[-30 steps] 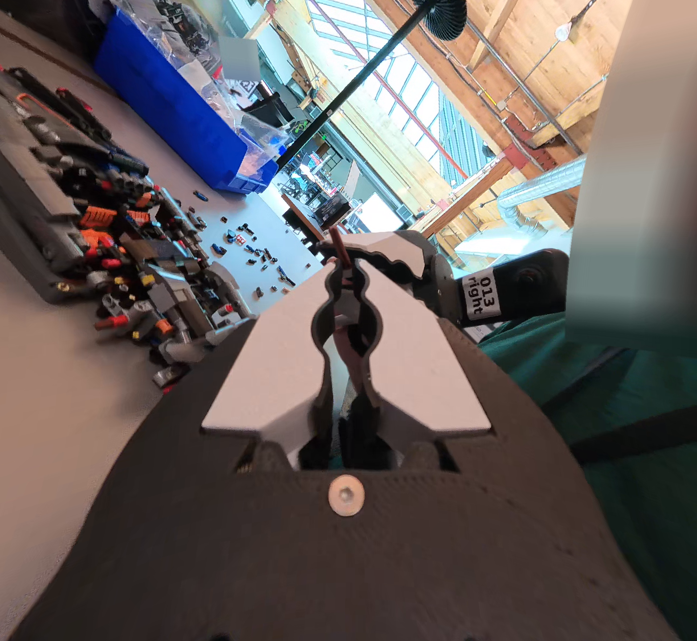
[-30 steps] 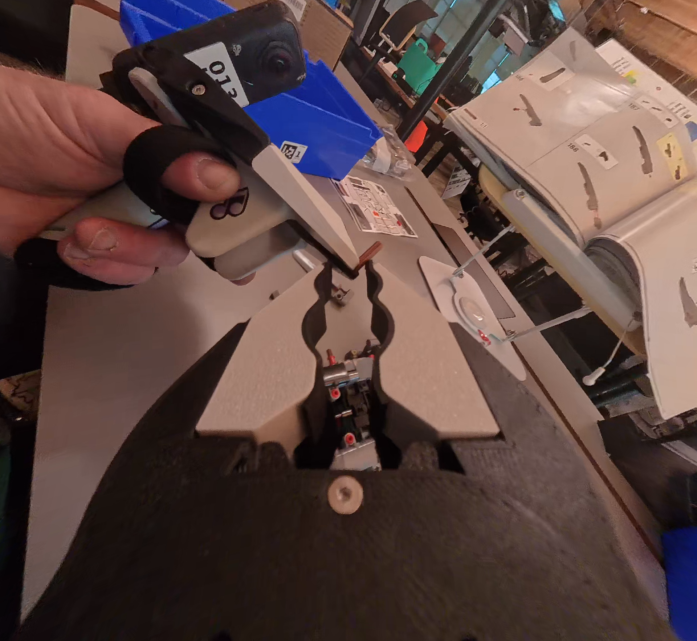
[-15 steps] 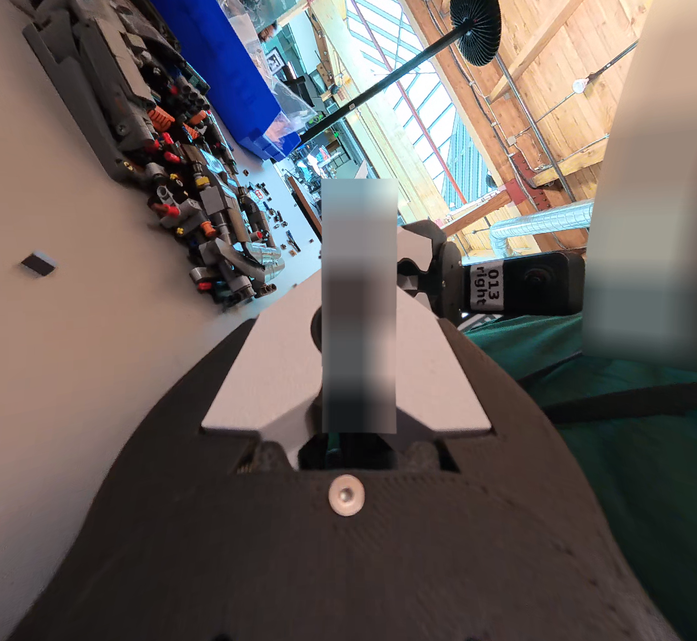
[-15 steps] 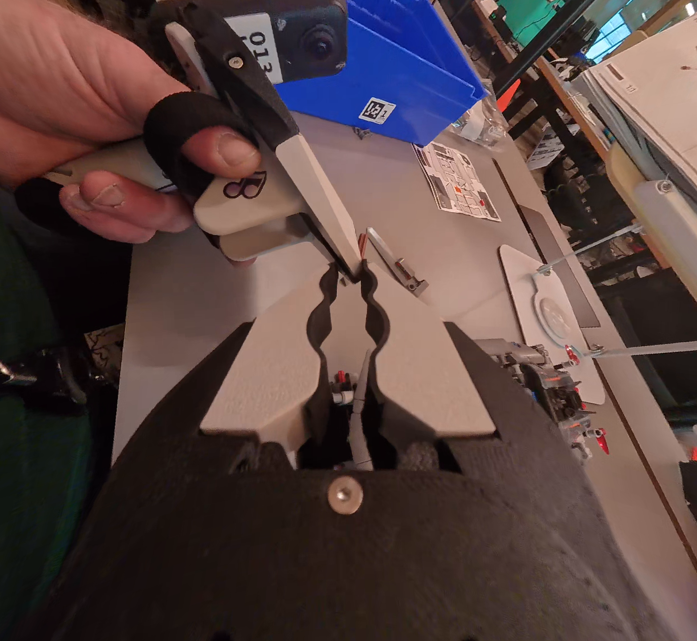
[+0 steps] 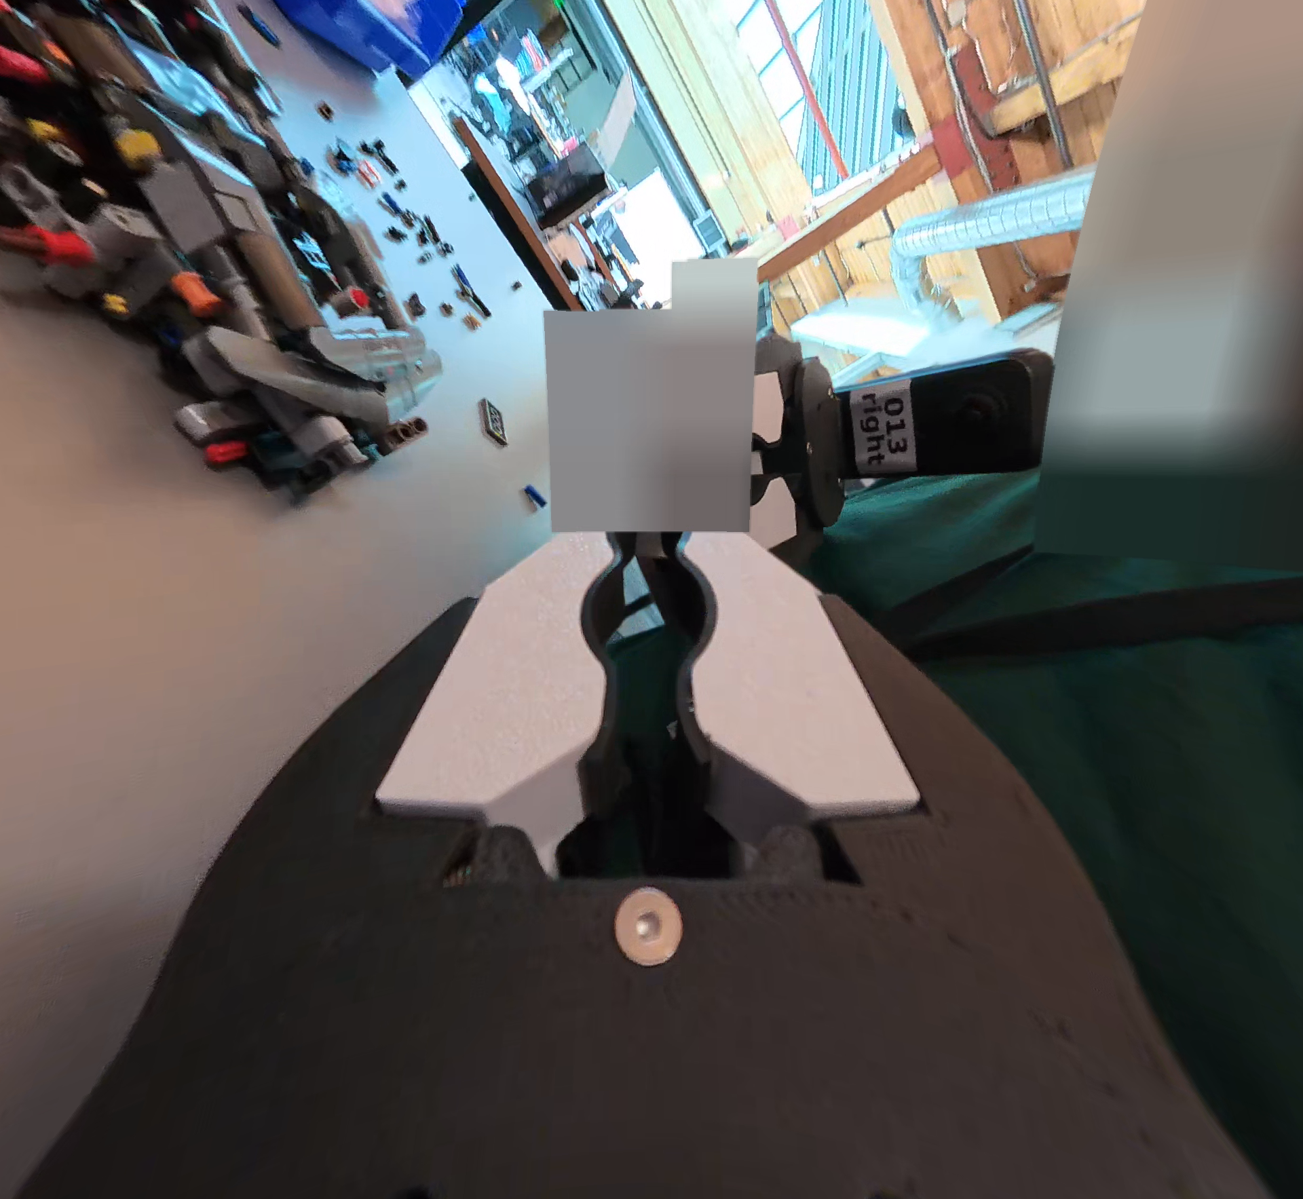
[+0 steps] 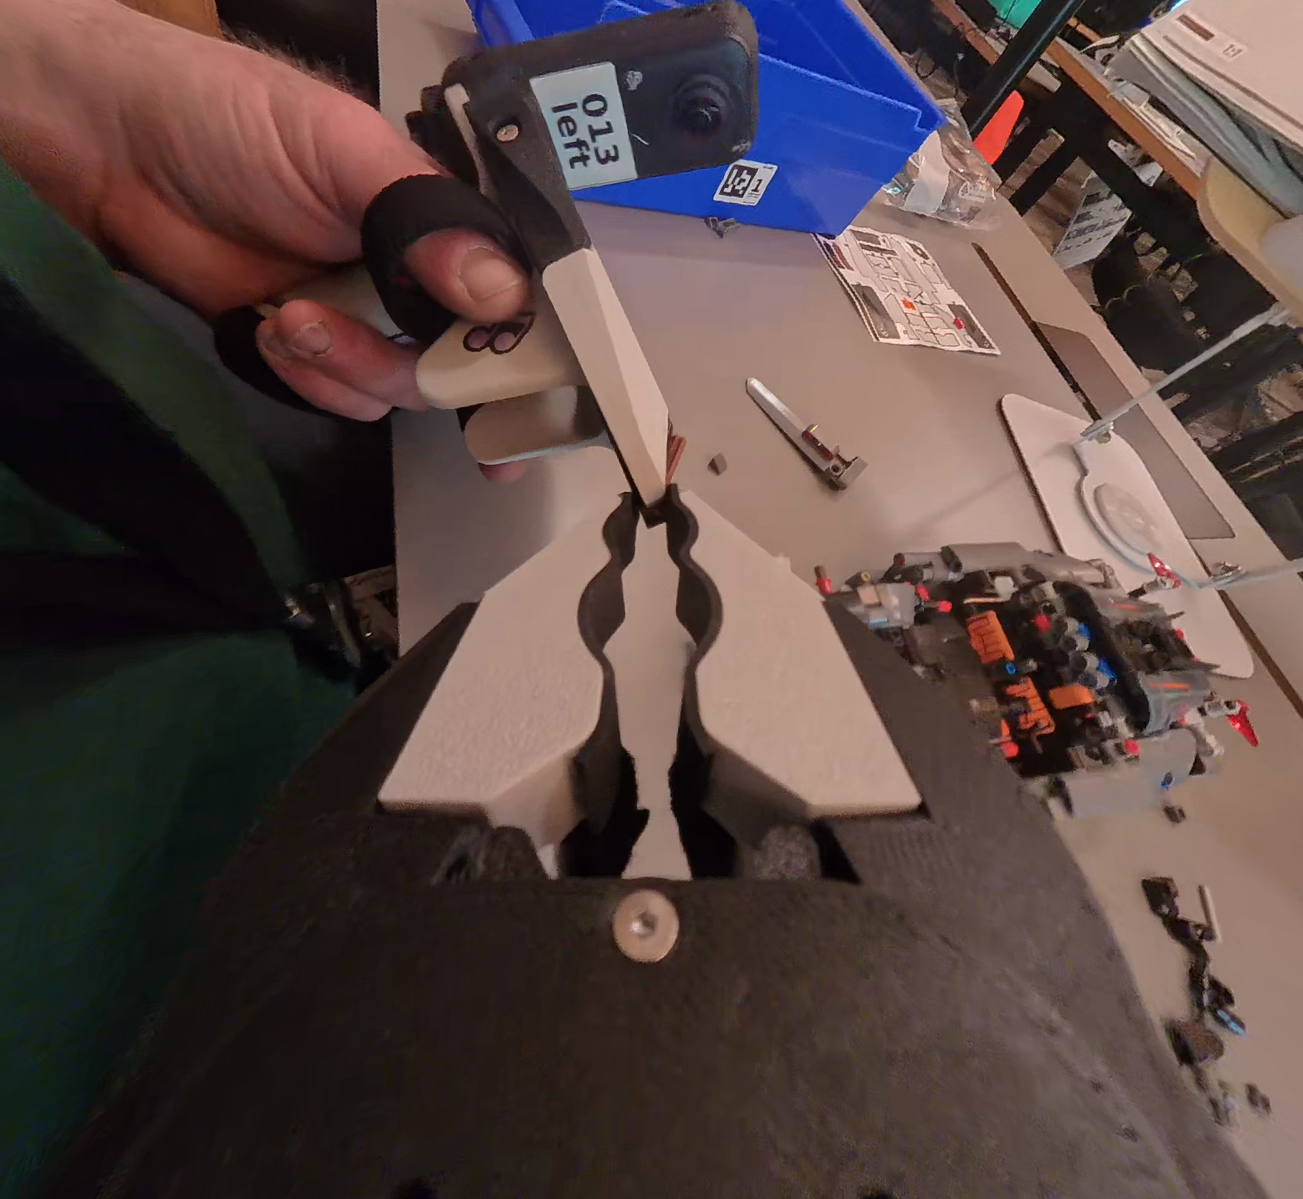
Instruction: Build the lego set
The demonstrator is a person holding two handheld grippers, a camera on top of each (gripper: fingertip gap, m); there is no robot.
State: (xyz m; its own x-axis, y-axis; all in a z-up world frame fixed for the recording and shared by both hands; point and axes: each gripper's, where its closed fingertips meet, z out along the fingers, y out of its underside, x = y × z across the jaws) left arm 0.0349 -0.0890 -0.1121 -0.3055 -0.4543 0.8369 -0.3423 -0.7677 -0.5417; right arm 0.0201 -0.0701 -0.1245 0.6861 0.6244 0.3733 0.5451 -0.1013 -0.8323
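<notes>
My left gripper [image 5: 649, 538] has its jaws almost together; a blurred patch hides its tips in its own view. In the right wrist view a hand holds it pointing down [image 6: 656, 488], shut on a short brown axle [image 6: 675, 453]. My right gripper [image 6: 650, 511] meets it tip to tip, its jaws narrowed on a small dark piece [image 6: 653, 516] at the axle's lower end. The right gripper's body [image 5: 811, 446] shows behind the patch. The half-built grey, black and orange lego model [image 6: 1043, 664] lies on the table to the right, and it also shows in the left wrist view [image 5: 233, 291].
A long grey lego part [image 6: 804, 432] and a small dark piece [image 6: 718, 464] lie beyond the grippers. A blue bin [image 6: 705, 37], a sticker sheet [image 6: 909, 298] and a white stand base [image 6: 1114, 509] are farther back. Loose small pieces [image 6: 1191, 982] lie at the right. The tips of both grippers are at nearly the same place. The small dark piece [image 6: 718, 464] is about equally far from each gripper, around 15 centimetres.
Both grippers have swung round while staying tip to tip. The right gripper's jaws have narrowed around the left gripper's tip. The model now shows to the right in the right wrist view.
</notes>
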